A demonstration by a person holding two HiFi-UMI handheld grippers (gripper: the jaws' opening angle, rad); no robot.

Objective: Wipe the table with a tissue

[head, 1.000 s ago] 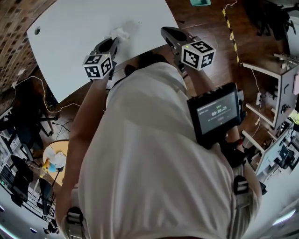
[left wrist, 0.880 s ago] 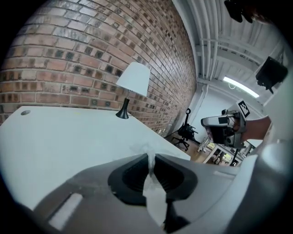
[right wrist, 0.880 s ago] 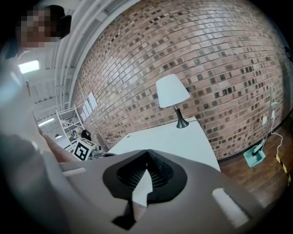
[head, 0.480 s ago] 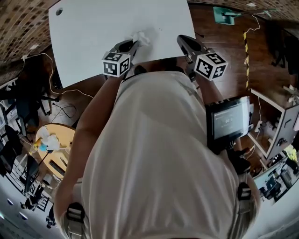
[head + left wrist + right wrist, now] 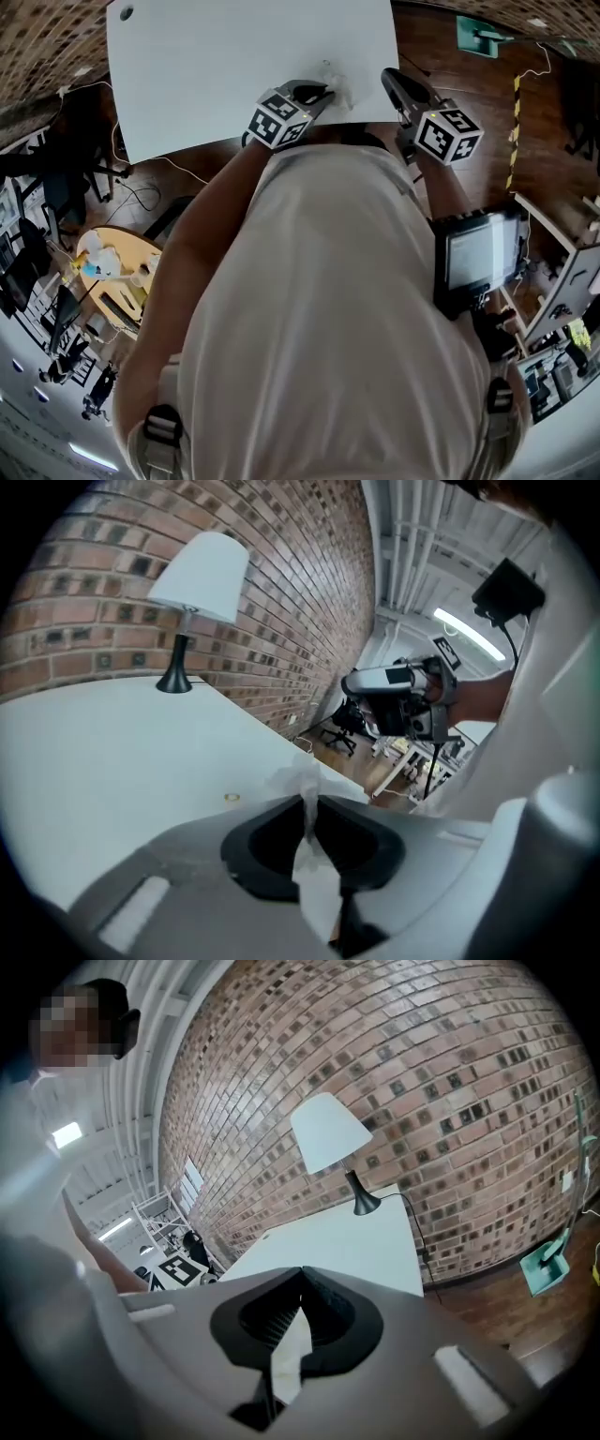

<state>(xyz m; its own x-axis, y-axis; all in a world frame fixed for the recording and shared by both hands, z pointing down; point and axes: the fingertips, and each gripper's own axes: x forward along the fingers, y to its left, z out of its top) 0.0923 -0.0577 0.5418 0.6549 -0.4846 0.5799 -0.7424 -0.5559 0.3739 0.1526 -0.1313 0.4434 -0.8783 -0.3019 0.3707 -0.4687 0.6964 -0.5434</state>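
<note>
While your left gripper (image 5: pixel 322 93) has its fingers clamped on the tissue (image 5: pixel 305 789), the tissue sits at the surface's (image 5: pixel 234 56) near edge, upper centre of frame. Right gripper (image 5: pixel 392 79) has its fingers together, off to the side. I'd judge the wiping barely begun, with most of the surface left.

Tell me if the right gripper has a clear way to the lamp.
Probably yes: nothing stands on the table between the right gripper and the lamp; the left gripper with its tissue sits aside. Arm's stretch uncertain.
</note>
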